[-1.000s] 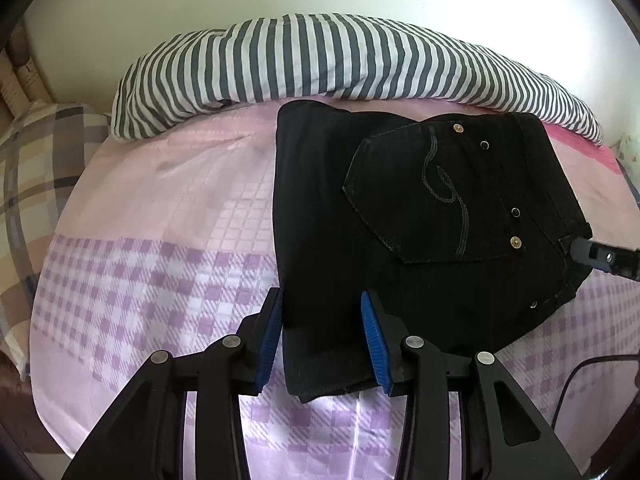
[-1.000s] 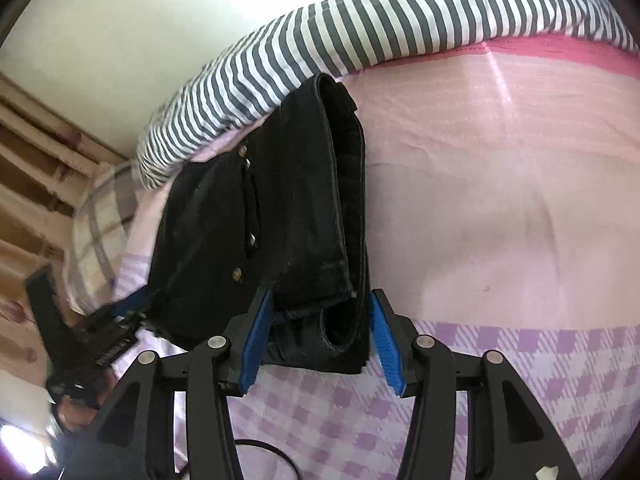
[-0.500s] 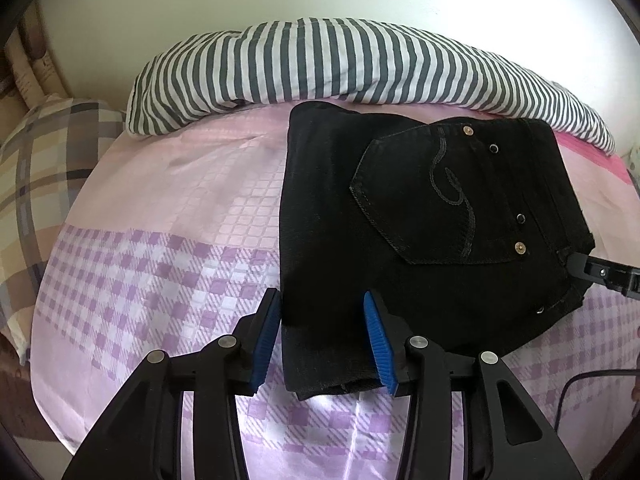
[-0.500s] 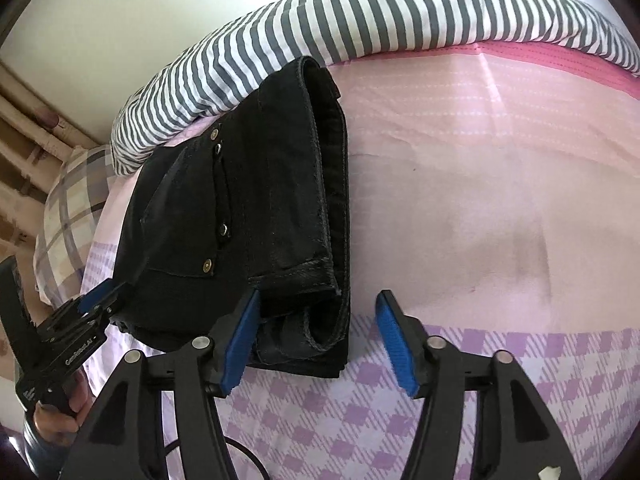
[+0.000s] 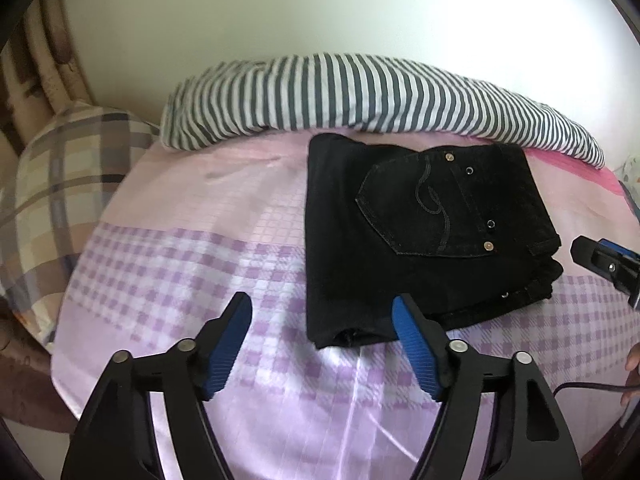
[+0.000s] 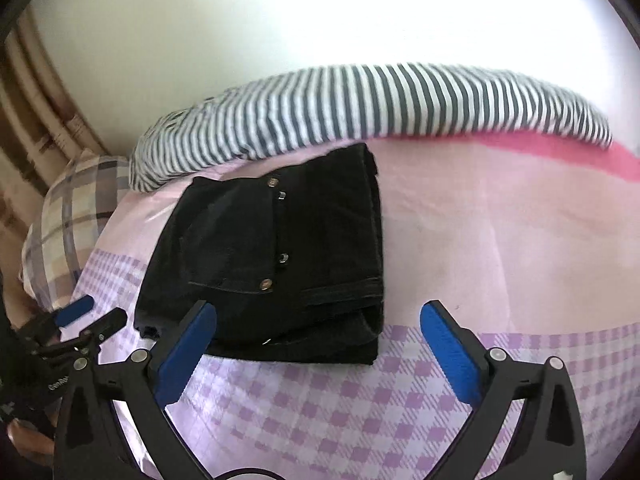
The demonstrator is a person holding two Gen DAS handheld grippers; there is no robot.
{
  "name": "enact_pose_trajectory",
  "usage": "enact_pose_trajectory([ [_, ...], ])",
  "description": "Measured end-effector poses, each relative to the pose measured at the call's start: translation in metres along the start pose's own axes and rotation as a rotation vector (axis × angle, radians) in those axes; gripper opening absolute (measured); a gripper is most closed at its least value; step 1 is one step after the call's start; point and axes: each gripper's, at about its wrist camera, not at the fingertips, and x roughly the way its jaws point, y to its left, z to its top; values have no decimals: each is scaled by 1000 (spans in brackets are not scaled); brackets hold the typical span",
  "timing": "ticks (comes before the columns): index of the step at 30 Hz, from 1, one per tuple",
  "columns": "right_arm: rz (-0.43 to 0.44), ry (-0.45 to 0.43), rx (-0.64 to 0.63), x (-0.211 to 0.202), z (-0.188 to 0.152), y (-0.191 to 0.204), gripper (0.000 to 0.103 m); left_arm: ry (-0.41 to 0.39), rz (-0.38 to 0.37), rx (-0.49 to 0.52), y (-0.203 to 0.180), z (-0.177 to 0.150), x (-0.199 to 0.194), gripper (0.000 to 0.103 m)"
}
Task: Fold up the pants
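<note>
Both grippers' fingers (image 5: 412, 336) released, folded black pants (image 5: 420, 236) on bed (image 5: 200, 264)

Both views show strong fisheye curvature with dark vignetted corners. Daylight overexposes the wall (image 6: 280, 20), washing it to near white. The sheet (image 5: 348, 392) carries a glossy sheen near the lens. The pants (image 5: 400, 260) render almost featureless black. The right wrist view shows slight motion blur.
</note>
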Motion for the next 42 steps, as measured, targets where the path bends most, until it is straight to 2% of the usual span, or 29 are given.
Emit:
enact_pose_trajectory([
  [5,-42,-52,-50,-22,-12,21,102,-24,29,-19,7,-14,-26,86],
  [9,-43,-63,-73,-35,-21,32,102,-22,38,-44,12,-24,-36,89],
  [14,-52,-85,-123,-48,-35,48,102,-36,60,-42,14,-36,-52,90],
  [22,-62,-91,-111,-57,-46,54,102,-63,73,-44,8,-45,-72,90],
  [42,-74,-73,-134,-59,-58,58,102,-60,75,-52,3,-55,-79,90],
])
